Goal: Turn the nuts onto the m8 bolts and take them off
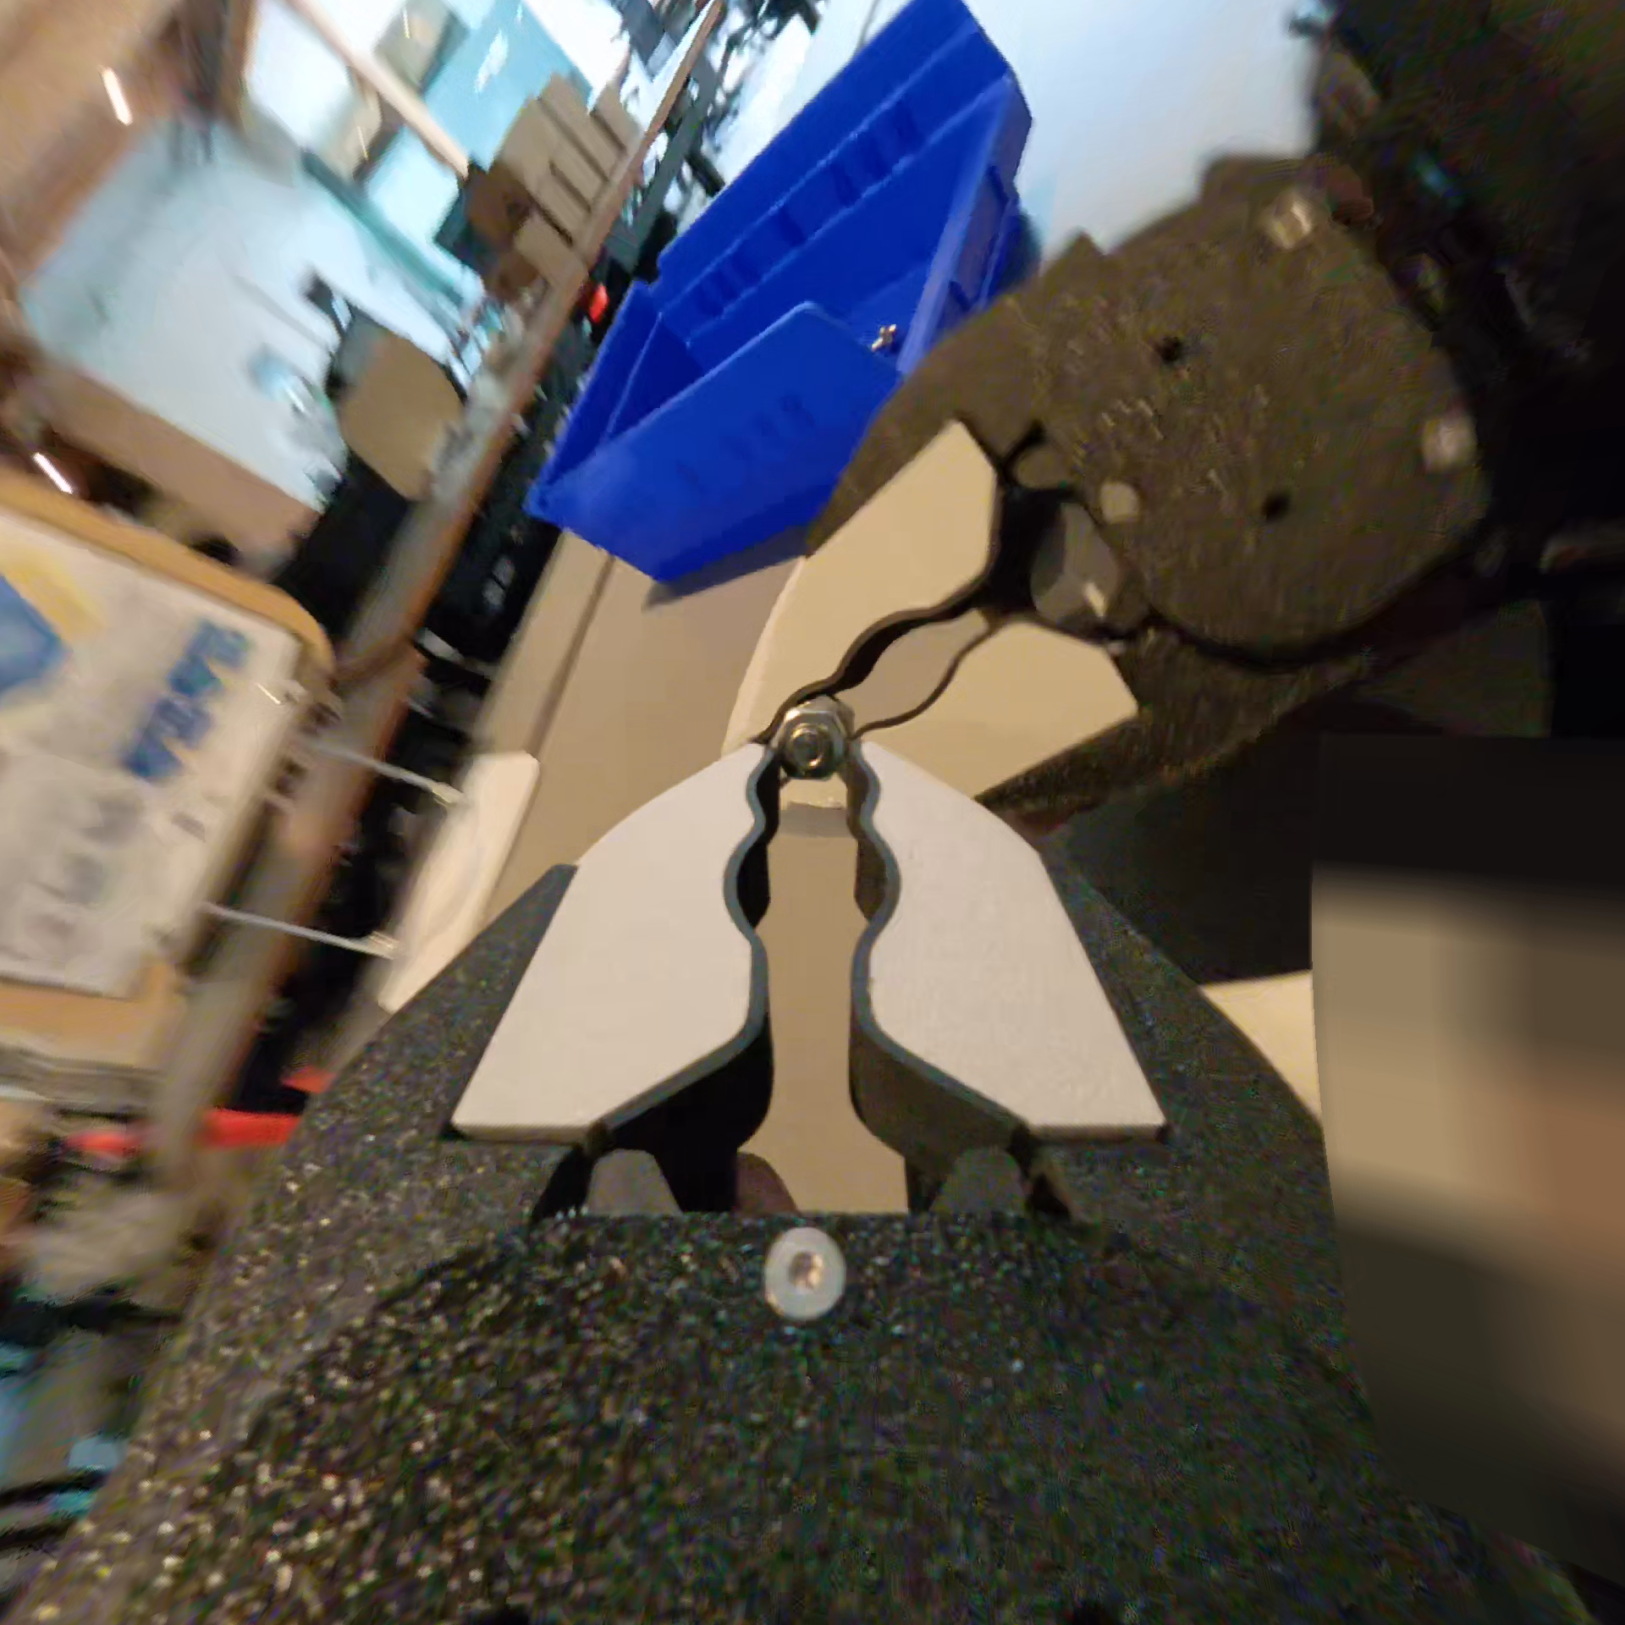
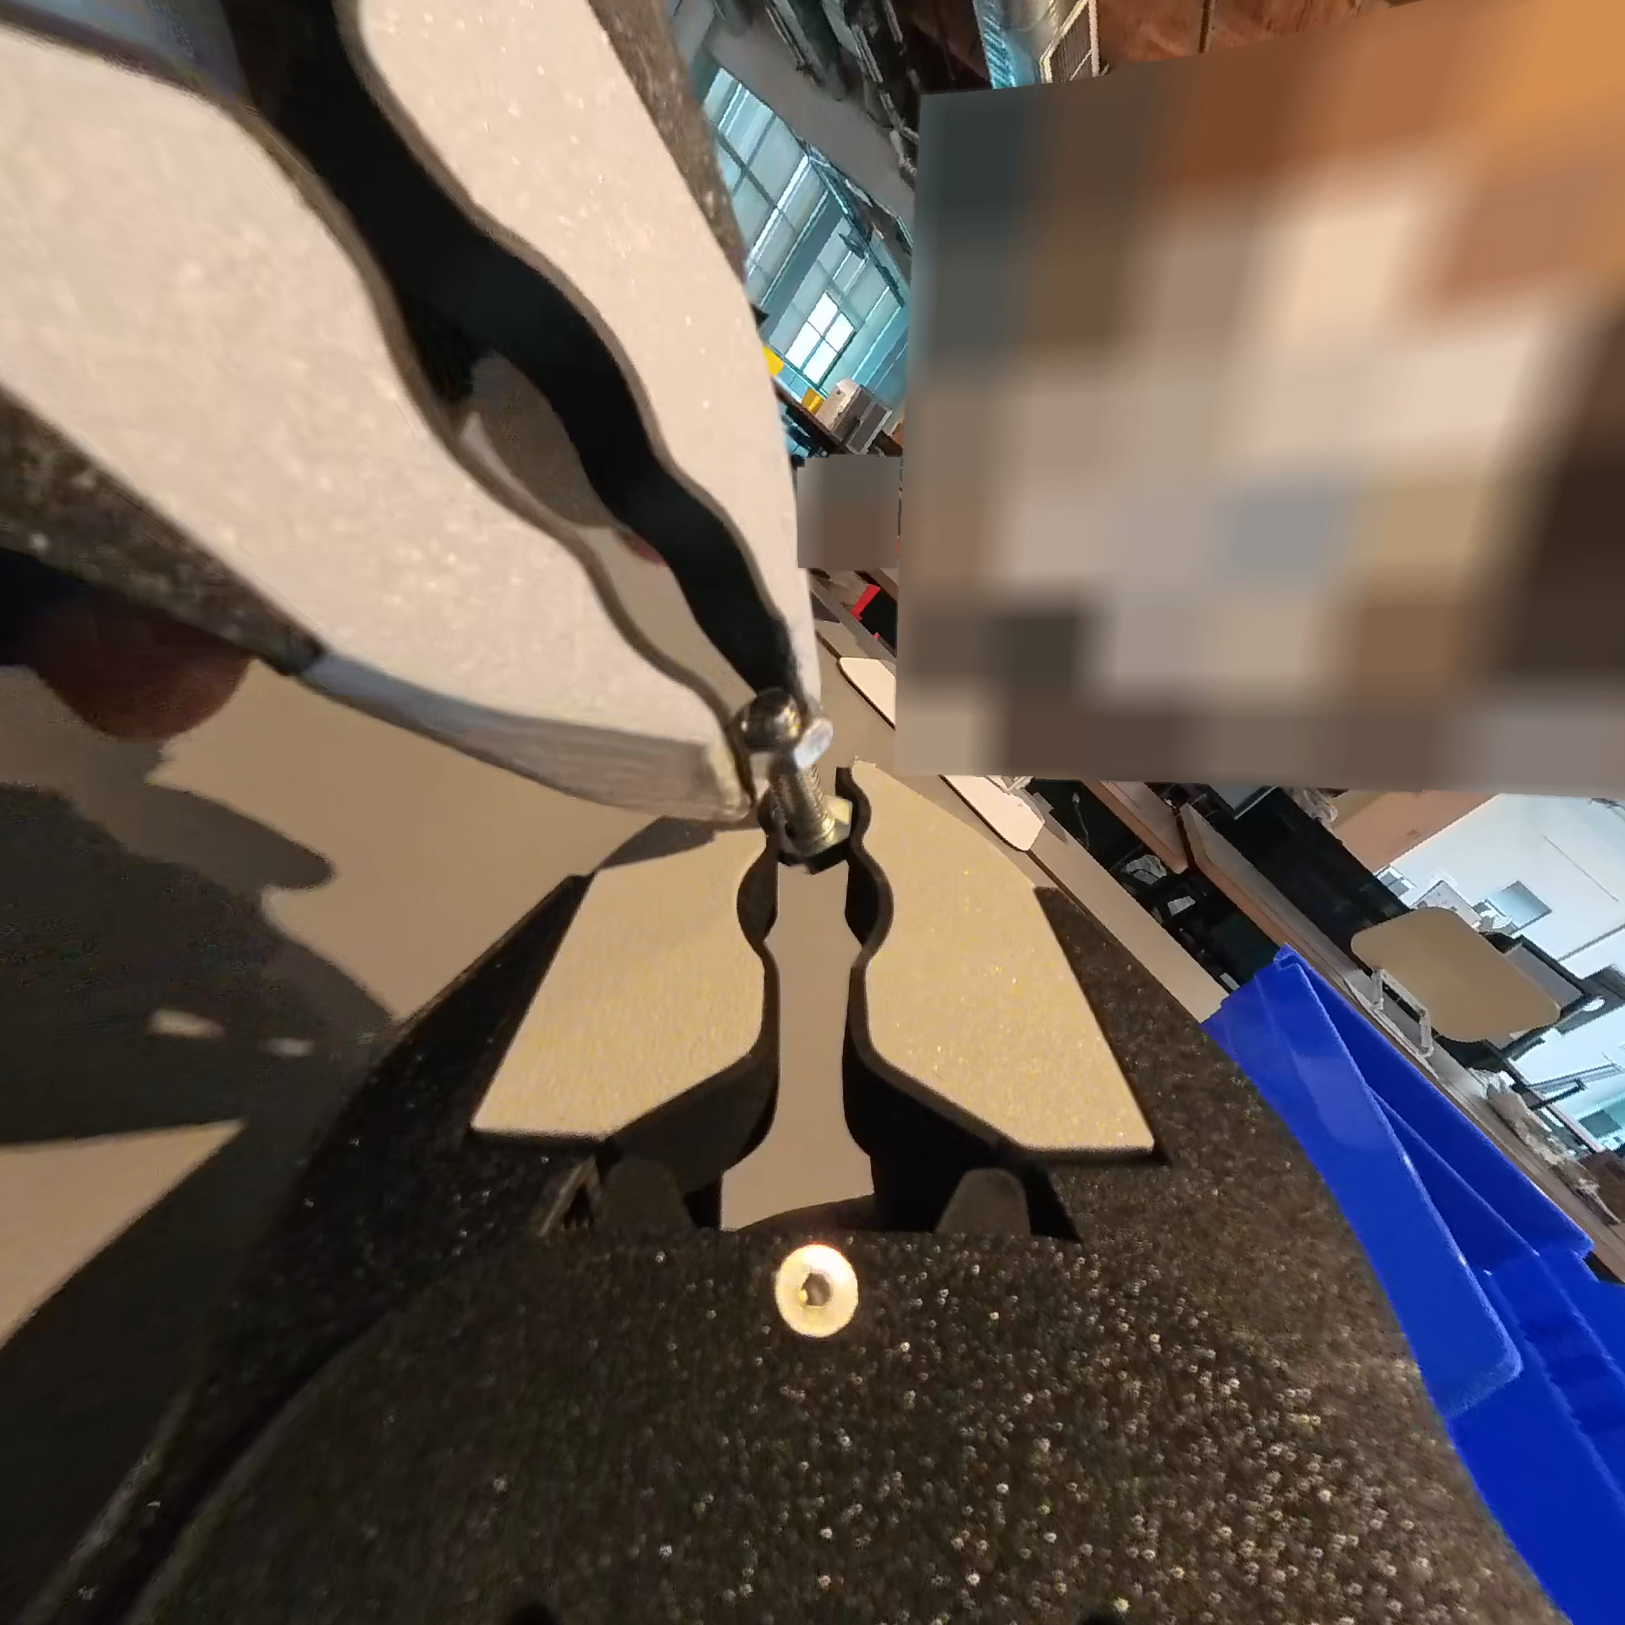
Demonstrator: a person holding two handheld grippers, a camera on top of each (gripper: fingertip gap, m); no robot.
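Since my left gripper [image 1: 811, 763] clamps the bolt [image 2: 796, 796] head and my right gripper [image 2: 813, 840] pinches the nut [image 2: 822, 835], both meet tip-to-tip; bolt axis runs between them, above the bench [image 2: 369, 844].

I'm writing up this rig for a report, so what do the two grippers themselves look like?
Both look alike. The left gripper and right gripper each have a black, speckled, rough-textured body with one silver hex-socket screw near the middle. Each has two flat pale grey fingers, broad at the base, tapering to the tips, with black wavy scalloped inner edges. No cables or sleeves show.
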